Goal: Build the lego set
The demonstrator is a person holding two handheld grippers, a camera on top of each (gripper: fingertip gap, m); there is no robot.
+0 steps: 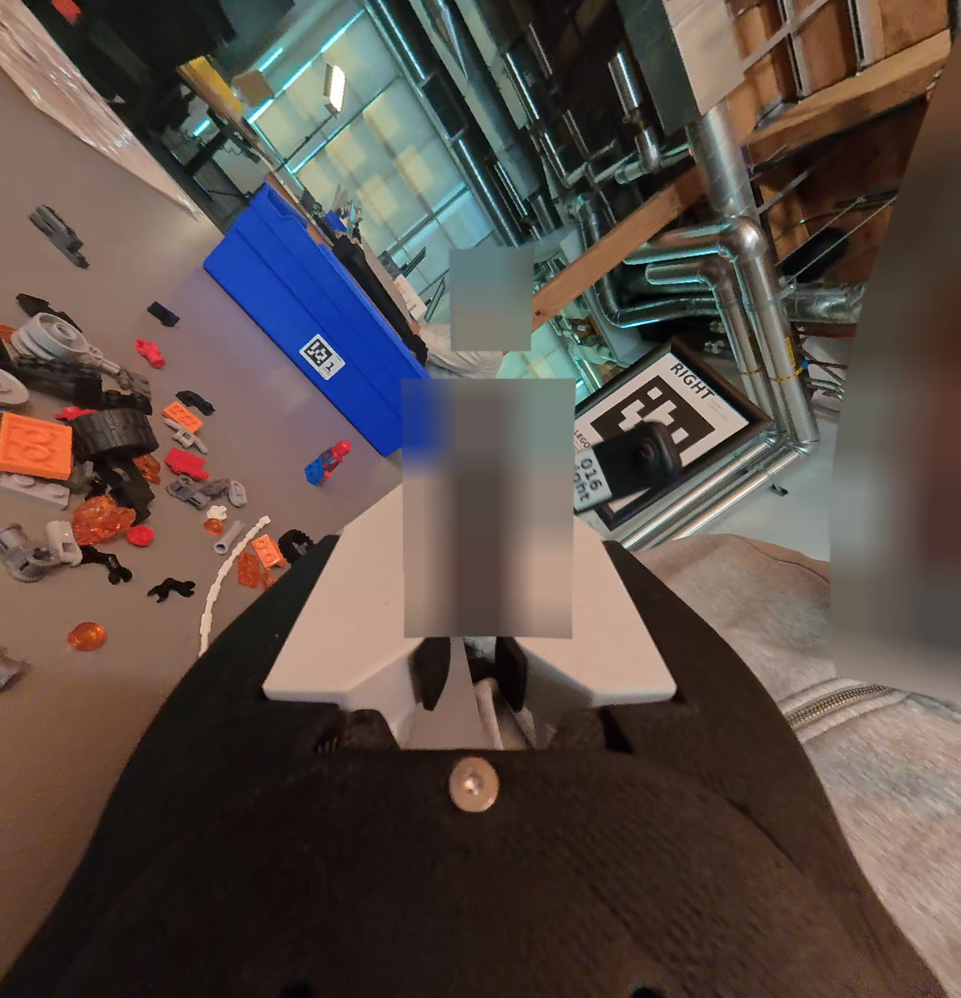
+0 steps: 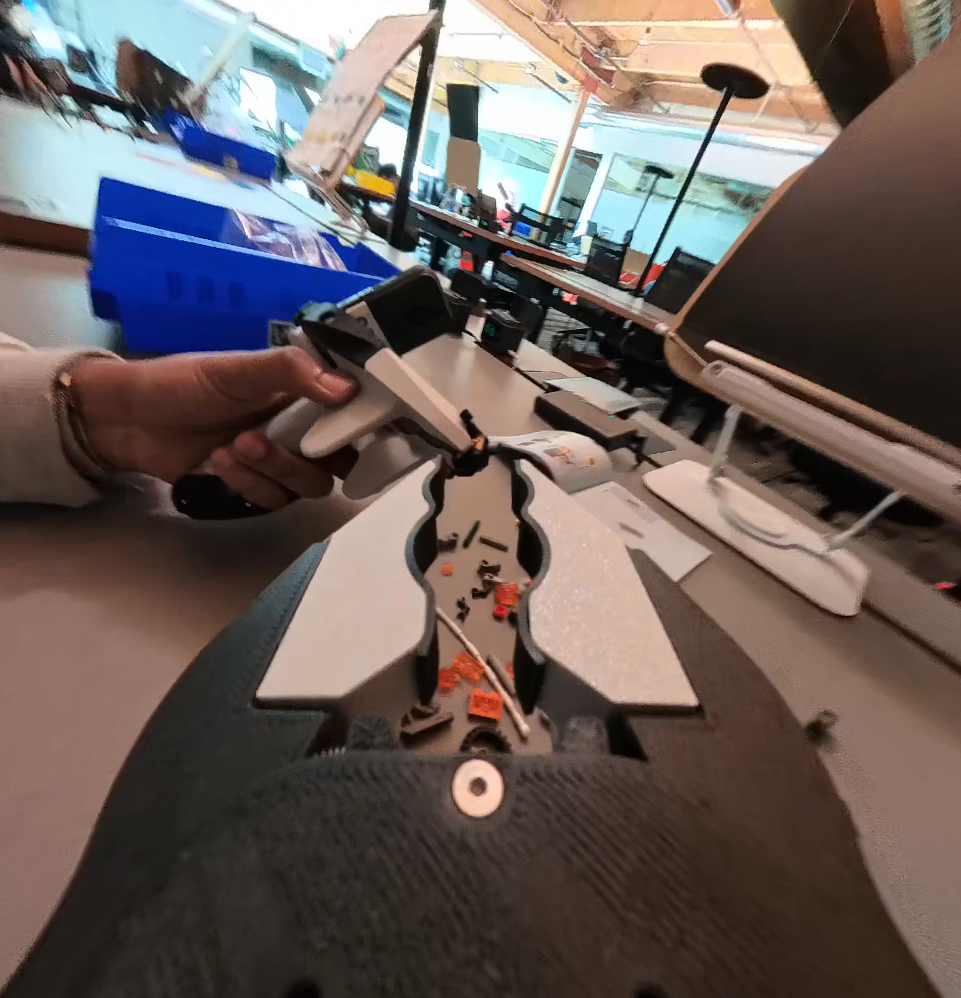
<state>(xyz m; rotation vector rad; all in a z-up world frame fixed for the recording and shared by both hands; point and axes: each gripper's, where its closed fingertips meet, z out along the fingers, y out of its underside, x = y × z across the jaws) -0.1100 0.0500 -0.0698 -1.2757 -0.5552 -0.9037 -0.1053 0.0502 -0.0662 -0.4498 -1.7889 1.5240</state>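
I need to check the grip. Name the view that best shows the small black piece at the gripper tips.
Right wrist view: the small black piece sits unobstructed between the right gripper tips, the left gripper meeting it. Left wrist view: a mosaic patch covers the fingertips, hiding it.

A grey table [image 2: 62, 621] fills the lower left of the right wrist view, with a blue bin [image 2: 208, 281] at the left. Long desks [image 2: 521, 243] and black chairs [image 2: 678, 275] run through the middle. Upper right of the left wrist view shows silver pipes [image 1: 737, 259] and wooden beams [image 1: 845, 102].
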